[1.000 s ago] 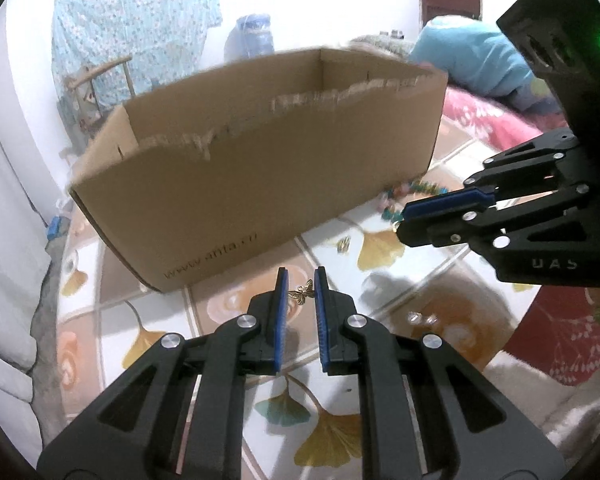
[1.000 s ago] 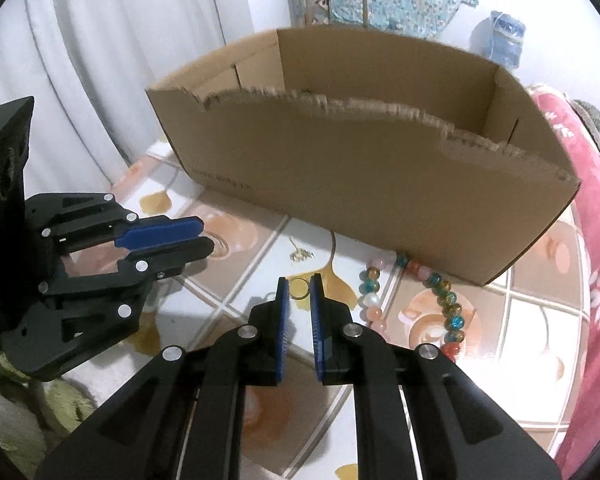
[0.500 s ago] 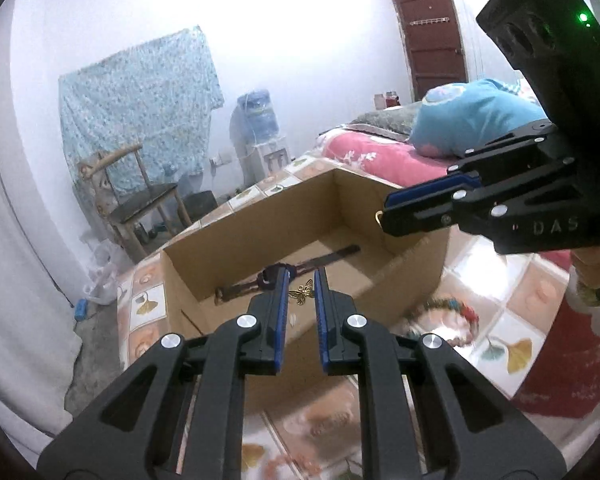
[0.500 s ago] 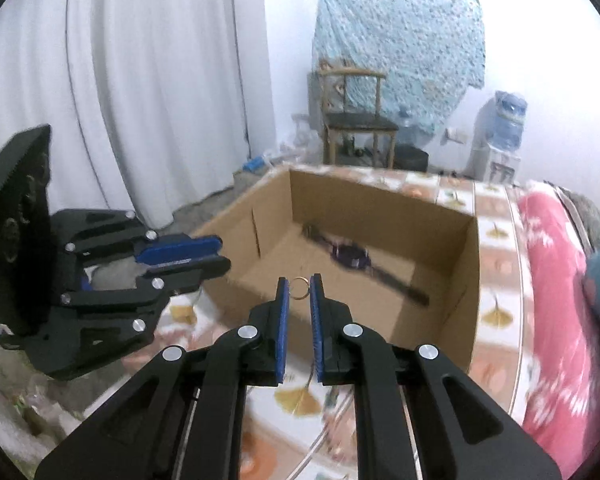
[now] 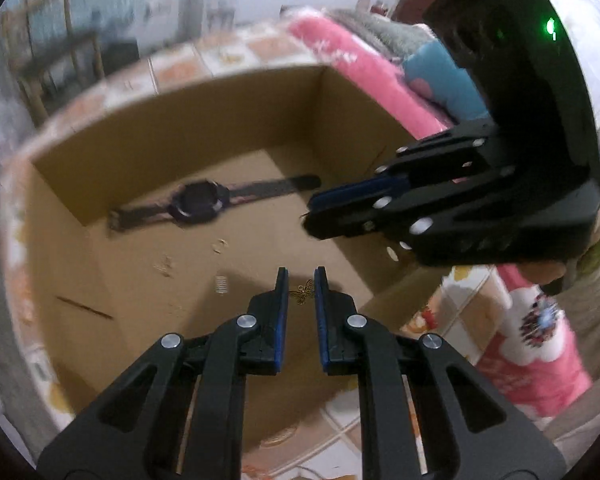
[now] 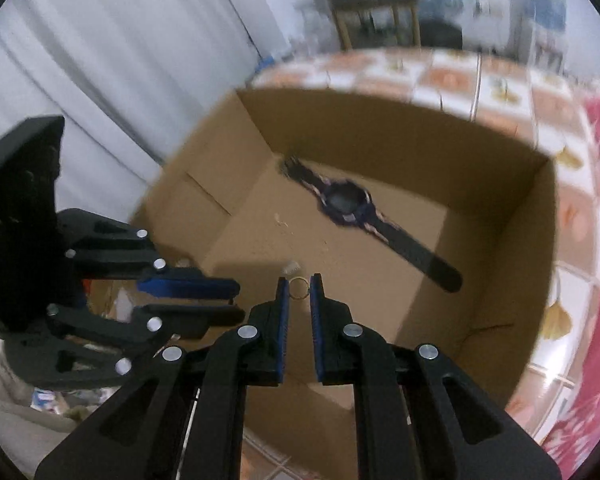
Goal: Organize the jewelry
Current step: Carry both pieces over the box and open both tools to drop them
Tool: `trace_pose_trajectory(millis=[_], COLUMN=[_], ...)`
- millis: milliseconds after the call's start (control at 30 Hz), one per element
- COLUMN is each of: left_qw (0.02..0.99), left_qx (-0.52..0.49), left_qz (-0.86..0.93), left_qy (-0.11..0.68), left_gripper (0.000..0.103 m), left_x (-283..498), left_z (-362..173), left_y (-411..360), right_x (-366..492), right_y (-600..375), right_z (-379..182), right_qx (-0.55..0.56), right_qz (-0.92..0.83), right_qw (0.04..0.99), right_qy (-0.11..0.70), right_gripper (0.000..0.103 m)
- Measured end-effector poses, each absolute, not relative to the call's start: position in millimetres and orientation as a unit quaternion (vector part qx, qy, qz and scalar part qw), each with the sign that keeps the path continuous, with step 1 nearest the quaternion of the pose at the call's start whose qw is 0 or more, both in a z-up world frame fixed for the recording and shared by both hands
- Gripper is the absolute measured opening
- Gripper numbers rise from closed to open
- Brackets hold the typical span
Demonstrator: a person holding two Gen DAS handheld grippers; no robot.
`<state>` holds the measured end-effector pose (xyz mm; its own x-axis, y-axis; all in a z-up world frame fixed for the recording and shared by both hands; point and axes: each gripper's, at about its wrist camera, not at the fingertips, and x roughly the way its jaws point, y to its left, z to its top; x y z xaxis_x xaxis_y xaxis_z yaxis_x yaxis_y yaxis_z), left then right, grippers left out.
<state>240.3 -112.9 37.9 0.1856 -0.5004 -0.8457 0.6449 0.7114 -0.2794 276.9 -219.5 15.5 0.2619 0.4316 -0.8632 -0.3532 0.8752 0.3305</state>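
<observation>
Butterfly charm [image 5: 302,293], small and gold, sits pinched in the left gripper [image 5: 301,287]; the right gripper [image 6: 299,289] clamps a thin ring [image 6: 299,288], both above the box [image 5: 172,128] holding a dark watch [image 5: 198,203].

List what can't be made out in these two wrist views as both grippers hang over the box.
- Small bits on the cardboard box floor, left wrist view: too small and blurred to identify.
- Watch face, both views: motion blur hides any detail.
- Right gripper's ring, left wrist view: hidden behind its own fingers.
- Butterfly charm, right wrist view: too small between the left gripper's fingers.
</observation>
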Motion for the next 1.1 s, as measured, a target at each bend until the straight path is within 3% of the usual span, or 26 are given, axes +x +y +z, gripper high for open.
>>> trace_pose_trajectory(millis=[267, 533, 633, 700, 800, 900, 1100], left_qw=[0.725, 0.725, 0.726, 0.728, 0.735, 0.740, 0.772], left_qx=[0.047, 0.046, 0.043, 0.042, 0.053, 0.054, 0.064], left_qz=[-0.370, -0.355, -0.350, -0.347, -0.341, -0.340, -0.334], left_qy=[0.579, 0.589, 0.591, 0.590, 0.584, 0.578, 0.536], left_gripper=[0.012, 0.013, 0.016, 0.023, 0.024, 0.028, 0.036], left_x=[265, 279, 281, 280, 280, 281, 275], left_z=[14, 11, 11, 11, 12, 14, 37], left_y=[-134, -141, -141, -140, -140, -140, -131], right_x=[296, 306, 306, 307, 308, 304, 290], right_y=[-220, -225, -225, -227, -229, -232, -239], right_z=[-12, -13, -12, -12, -11, -5, 24], right_qx=[0.026, 0.028, 0.027, 0.030, 0.034, 0.036, 0.030], right_qz=[0.229, 0.220, 0.219, 0.218, 0.218, 0.217, 0.218], right_qw=[0.771, 0.775, 0.777, 0.777, 0.779, 0.785, 0.817], right_qy=[0.594, 0.592, 0.590, 0.590, 0.587, 0.579, 0.534], right_gripper=[0.011, 0.011, 0.012, 0.012, 0.012, 0.032, 0.034])
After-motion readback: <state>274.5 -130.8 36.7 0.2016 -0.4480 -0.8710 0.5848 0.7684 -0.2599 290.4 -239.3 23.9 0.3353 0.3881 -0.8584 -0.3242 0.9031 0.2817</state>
